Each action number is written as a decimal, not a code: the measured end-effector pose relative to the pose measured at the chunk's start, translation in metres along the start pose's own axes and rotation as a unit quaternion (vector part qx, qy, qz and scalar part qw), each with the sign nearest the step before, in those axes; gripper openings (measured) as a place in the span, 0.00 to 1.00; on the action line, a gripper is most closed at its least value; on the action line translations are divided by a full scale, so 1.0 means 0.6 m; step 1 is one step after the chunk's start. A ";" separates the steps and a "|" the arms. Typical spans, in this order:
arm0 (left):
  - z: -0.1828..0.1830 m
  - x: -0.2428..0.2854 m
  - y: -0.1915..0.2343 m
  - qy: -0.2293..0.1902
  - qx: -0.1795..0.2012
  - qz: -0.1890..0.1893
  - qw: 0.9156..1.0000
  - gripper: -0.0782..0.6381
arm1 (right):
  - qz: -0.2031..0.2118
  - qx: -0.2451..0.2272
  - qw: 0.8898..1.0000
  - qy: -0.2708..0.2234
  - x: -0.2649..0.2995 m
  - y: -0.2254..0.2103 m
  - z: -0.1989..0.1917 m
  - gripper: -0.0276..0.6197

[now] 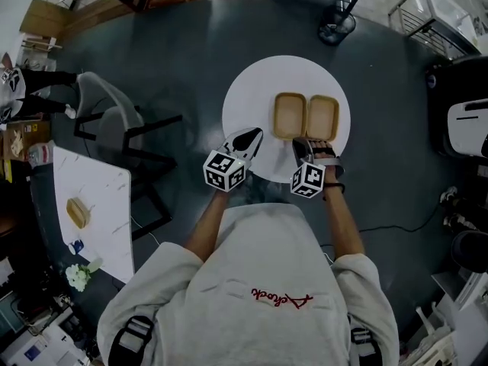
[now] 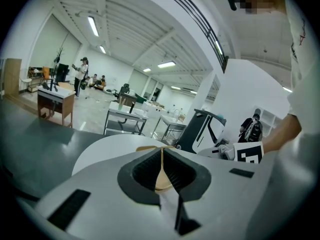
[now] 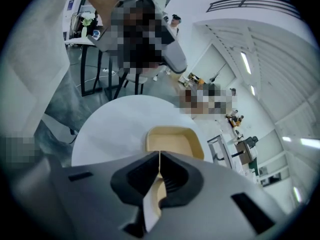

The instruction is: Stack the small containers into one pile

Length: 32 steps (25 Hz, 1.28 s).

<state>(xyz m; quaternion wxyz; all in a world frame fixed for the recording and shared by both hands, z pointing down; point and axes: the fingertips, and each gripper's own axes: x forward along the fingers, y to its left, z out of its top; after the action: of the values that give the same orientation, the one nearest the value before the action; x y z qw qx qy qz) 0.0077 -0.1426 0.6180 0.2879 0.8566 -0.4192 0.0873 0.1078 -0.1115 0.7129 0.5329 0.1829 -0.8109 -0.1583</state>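
Observation:
Two shallow tan containers sit side by side on the round white table (image 1: 252,97), the left container (image 1: 290,116) touching the right container (image 1: 322,117). My left gripper (image 1: 250,136) hovers over the table's near left part, jaws shut, short of the left container. My right gripper (image 1: 303,145) is at the near edge of the containers, jaws also shut. In the left gripper view the left gripper (image 2: 161,153) has its pads pressed together, with a tan container rim (image 2: 148,148) just beyond. In the right gripper view a tan container (image 3: 172,140) lies right past the shut right gripper (image 3: 159,159).
A grey chair (image 1: 114,120) stands left of the round table. A white marble-top table (image 1: 99,227) at the far left carries a tan item (image 1: 78,212). A black and white machine (image 1: 467,124) is at the right. The right gripper's marker cube (image 2: 248,152) shows in the left gripper view.

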 end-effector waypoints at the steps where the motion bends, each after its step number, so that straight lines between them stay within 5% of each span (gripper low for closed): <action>1: 0.001 0.005 -0.005 0.001 0.002 -0.004 1.000 0.14 | -0.003 0.004 1.000 0.003 -0.004 -0.002 -0.007 0.08; 23: -0.013 0.121 -0.090 0.045 0.019 -0.068 0.997 0.14 | -0.002 0.072 0.994 0.076 -0.040 -0.005 -0.178 0.09; 26: -0.016 0.124 -0.084 0.046 0.013 -0.064 0.997 0.14 | 0.012 0.075 0.994 0.083 -0.031 -0.001 -0.188 0.22; 32: -0.026 0.125 -0.076 0.052 0.004 -0.059 0.997 0.14 | 0.020 0.060 0.994 0.093 -0.013 -0.004 -0.202 0.22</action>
<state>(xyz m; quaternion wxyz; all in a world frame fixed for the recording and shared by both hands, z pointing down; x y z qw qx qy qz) 0.0916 -0.1619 0.6412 0.3101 0.8755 -0.3519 0.1162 0.2225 -0.1173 0.7518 0.5969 0.2118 -0.7696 -0.0807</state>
